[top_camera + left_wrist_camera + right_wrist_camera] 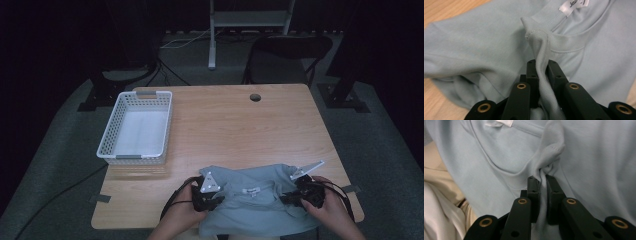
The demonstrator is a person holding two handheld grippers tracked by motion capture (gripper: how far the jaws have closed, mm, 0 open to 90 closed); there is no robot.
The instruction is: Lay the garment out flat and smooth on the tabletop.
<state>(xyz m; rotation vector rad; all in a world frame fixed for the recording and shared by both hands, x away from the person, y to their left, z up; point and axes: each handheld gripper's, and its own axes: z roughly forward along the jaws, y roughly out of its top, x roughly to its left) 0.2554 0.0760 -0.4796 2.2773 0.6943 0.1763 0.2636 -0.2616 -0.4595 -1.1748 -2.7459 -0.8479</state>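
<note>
Light-blue cotton T-shirt (255, 200), lying at the wooden table's (225, 125) near edge, is pinched by left gripper (541, 66) and right gripper (542, 182) on thin collar folds, which could slip free if tugged.

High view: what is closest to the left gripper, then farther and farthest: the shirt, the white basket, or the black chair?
1. Shirt: clamped in the left gripper, near edge.
2. White basket: far-left on the table.
3. Black chair: beyond the table's far edge.
</note>
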